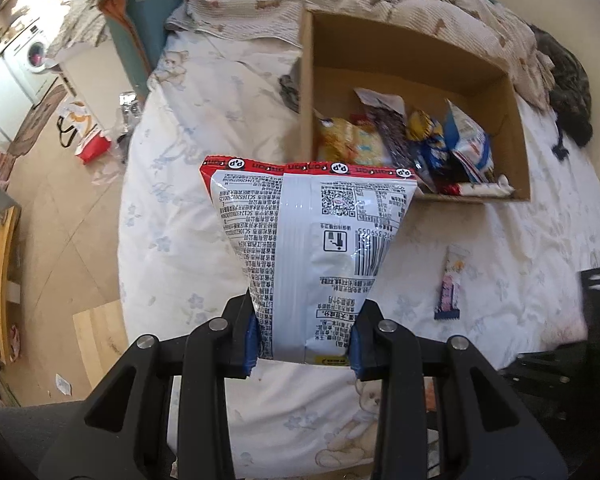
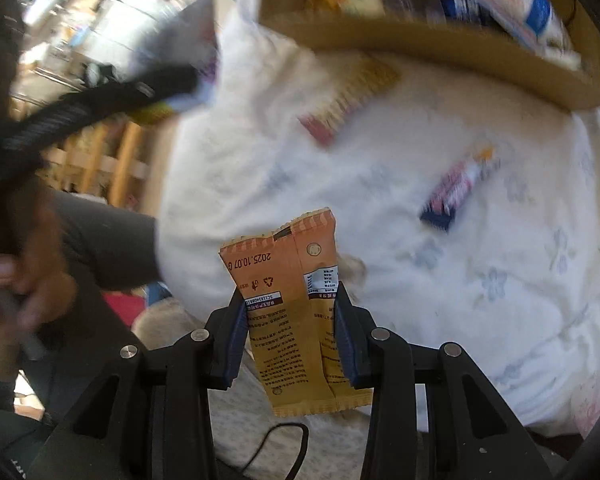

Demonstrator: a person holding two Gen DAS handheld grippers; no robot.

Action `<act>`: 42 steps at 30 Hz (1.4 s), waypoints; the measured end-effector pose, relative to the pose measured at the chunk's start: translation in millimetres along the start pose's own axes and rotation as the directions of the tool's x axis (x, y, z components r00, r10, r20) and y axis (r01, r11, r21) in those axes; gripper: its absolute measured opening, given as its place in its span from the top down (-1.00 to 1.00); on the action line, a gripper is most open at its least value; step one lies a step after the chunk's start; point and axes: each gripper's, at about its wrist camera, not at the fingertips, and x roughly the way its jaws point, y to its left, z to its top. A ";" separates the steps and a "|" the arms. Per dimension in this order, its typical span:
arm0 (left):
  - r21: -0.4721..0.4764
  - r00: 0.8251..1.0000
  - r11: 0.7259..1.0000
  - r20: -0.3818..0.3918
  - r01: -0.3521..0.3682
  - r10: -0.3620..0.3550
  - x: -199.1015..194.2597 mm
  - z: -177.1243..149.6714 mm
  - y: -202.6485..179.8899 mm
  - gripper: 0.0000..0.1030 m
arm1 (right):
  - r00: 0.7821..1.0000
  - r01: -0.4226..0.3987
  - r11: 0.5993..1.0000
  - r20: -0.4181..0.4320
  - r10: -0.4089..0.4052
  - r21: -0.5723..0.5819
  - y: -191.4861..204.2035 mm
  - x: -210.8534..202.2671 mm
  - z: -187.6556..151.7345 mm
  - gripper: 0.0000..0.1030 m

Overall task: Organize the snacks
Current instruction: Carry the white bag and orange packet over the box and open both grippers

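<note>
My left gripper [image 1: 303,344] is shut on a white snack bag with a red top seal [image 1: 308,236], held upright above the bed, in front of the cardboard box [image 1: 516,136]. The box [image 2: 440,46] holds several snack packets [image 1: 420,140]. My right gripper [image 2: 290,340] is shut on an orange snack bar wrapper [image 2: 296,308], lifted off the white floral bedsheet [image 2: 460,300]. A purple and white snack bar [image 1: 450,284] lies on the sheet to the right; the right wrist view shows the same purple bar [image 2: 456,186] and a yellow and red packet [image 2: 352,98] near the box.
A rumpled beige quilt [image 1: 380,4] lies behind the box, with a dark patterned cloth [image 1: 568,92] at its right. Left of the bed is a tiled floor [image 1: 72,208] with bags and clutter. A person's hand [image 2: 24,280] and dark sleeve sit at the left of the right wrist view.
</note>
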 end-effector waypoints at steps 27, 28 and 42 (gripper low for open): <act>0.060 0.994 0.998 0.110 -0.023 0.016 -12.8 1.2 -17.7 0.41 | 0.851 -0.103 0.973 0.525 -0.021 0.205 -40.5 -112.5 24.9 0.21; 0.065 0.993 0.998 0.120 -0.023 0.015 -15.0 1.7 -18.9 0.41 | 0.847 -0.109 0.972 0.531 -0.018 0.207 -41.1 -113.6 25.1 0.21; 0.045 0.985 0.997 0.157 0.060 -0.067 -33.9 81.4 -25.0 0.41 | 0.818 -0.088 0.957 0.568 -0.089 0.276 -70.2 -132.0 78.8 0.21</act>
